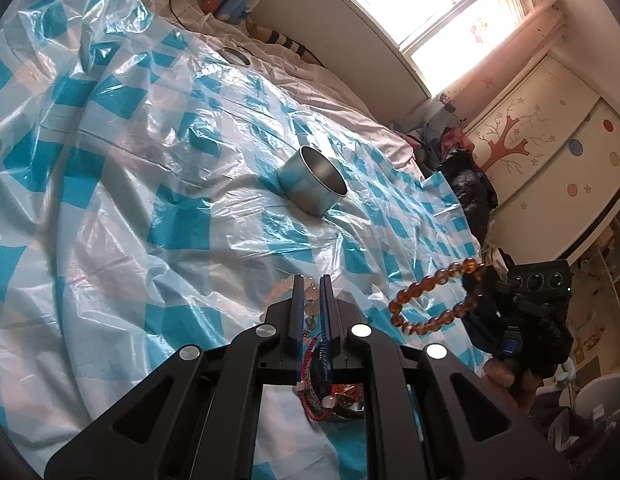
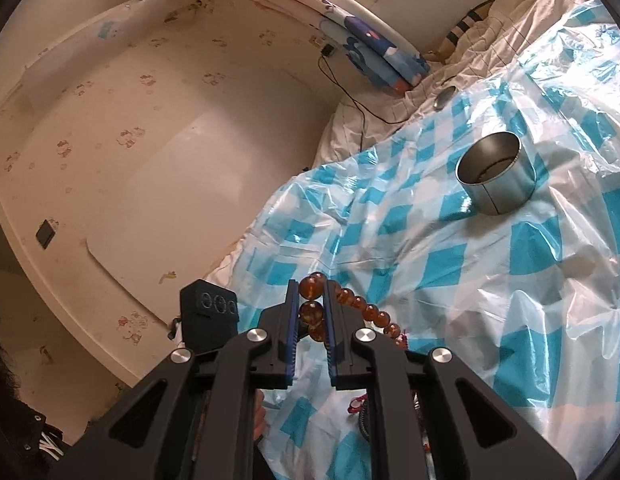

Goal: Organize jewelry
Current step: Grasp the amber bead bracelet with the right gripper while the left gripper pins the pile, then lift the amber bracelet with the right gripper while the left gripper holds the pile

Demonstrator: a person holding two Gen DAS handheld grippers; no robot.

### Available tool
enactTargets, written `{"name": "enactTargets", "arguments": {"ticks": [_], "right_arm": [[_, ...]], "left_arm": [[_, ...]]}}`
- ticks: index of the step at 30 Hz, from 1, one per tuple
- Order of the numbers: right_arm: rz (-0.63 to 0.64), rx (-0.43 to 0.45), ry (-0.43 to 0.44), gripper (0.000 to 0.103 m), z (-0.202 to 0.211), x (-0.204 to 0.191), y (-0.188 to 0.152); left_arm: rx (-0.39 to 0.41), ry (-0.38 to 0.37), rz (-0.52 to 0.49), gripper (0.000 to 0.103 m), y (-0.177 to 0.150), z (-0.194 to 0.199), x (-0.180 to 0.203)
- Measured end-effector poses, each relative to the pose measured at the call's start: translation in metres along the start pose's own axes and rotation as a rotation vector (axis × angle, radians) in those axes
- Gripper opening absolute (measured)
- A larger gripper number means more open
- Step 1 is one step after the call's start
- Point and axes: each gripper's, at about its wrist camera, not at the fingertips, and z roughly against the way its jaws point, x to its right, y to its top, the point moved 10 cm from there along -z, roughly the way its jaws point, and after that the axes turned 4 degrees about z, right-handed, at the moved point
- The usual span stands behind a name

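Tin (image 2: 496, 174) at one o'clock of right gripper (image 2: 312, 312), nearer than left gripper (image 1: 311, 304), each clamped narrow: amber bracelet (image 2: 312, 312) right, pale bead bracelet (image 1: 310, 308) left, both off checked plastic sheet (image 1: 149, 200).

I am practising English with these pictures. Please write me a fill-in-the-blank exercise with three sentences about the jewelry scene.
1. The right gripper is shut on a bracelet of ____ beads.
2. The left gripper is shut on a bracelet of pale beads, while the round metal tin stands open on the ____ checked plastic sheet.
3. The tin's lid lies ____ the tin, nearer the pillow.

Missing words: amber; blue-and-white; apart from
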Motion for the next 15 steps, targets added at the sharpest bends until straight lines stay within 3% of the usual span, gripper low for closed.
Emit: {"name": "enactTargets", "arguments": {"ticks": [5,15], "right_arm": [[-0.011,-0.008,-0.029,0.013,-0.003,0.008,-0.002],[-0.012,-0.012,-0.055,0.013,-0.004,0.013,-0.001]], "left_arm": [[-0.003,0.004,-0.01,0.007,-0.001,-0.004,0.005],[0.01,0.079,-0.094,0.007,-0.003,-0.018,0.019]]}}
